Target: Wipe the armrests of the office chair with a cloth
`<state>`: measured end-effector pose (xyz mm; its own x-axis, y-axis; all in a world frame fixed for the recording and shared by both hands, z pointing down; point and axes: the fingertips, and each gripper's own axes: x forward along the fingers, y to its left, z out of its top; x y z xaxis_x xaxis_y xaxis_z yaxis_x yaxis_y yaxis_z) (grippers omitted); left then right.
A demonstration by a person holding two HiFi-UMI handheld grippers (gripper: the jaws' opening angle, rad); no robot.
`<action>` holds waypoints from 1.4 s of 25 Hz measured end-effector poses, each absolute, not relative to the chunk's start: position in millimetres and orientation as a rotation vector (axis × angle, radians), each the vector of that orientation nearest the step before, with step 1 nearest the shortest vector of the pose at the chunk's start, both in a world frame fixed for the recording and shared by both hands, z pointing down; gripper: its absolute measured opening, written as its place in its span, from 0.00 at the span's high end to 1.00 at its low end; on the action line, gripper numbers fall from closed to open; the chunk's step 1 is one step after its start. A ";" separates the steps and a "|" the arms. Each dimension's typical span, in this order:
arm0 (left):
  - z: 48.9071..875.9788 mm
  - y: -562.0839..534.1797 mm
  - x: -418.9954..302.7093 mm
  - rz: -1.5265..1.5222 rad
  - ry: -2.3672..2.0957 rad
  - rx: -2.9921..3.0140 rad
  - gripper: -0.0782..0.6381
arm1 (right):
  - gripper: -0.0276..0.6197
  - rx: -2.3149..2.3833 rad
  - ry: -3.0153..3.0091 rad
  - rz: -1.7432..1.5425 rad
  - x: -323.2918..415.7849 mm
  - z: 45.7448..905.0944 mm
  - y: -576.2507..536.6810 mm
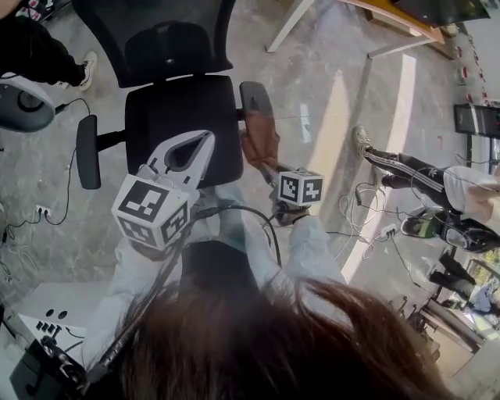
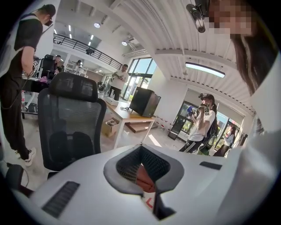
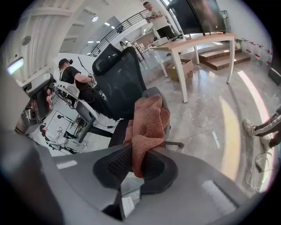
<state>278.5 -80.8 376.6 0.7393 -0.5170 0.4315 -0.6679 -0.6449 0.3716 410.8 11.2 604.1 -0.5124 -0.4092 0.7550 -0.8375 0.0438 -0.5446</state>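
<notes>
The black office chair [image 1: 181, 123] stands below me, its left armrest [image 1: 87, 151] and right armrest [image 1: 256, 99] both in sight. My right gripper [image 1: 266, 160] is shut on an orange-brown cloth [image 1: 260, 139], which hangs just at the near end of the right armrest. In the right gripper view the cloth [image 3: 148, 122] rises from the jaws and covers most of that armrest [image 3: 154, 93]. My left gripper [image 1: 205, 141] hovers over the seat, white jaws shut tip to tip with nothing held. Through its gap the cloth [image 2: 144, 179] shows as a reddish patch.
A person in black [image 1: 35, 51] stands at the chair's far left. Another person's legs [image 1: 414, 176] are at the right, among floor cables [image 1: 367, 215]. A white-legged desk [image 1: 355, 14] is beyond the chair. An equipment box [image 1: 47, 320] sits at my lower left.
</notes>
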 end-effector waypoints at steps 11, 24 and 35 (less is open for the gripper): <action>358.0 -88.5 236.1 0.318 -1.038 2.389 0.89 | 0.91 1.171 -2.449 1.356 375.3 493.7 -41.4; 277.5 -89.5 39.3 0.134 -1.703 2.057 0.89 | 0.91 0.564 -3.010 0.910 197.9 275.1 -155.7; 291.8 -15.0 -134.5 0.074 -1.930 1.793 0.89 | 0.91 0.317 -2.941 1.015 31.1 292.1 -118.8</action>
<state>-134.5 -15.0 291.8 -0.0069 -0.9205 0.3907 -0.9476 0.1309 0.2915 31.1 -118.8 292.1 -0.9793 -0.1860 0.0795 -0.1954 0.7688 -0.6090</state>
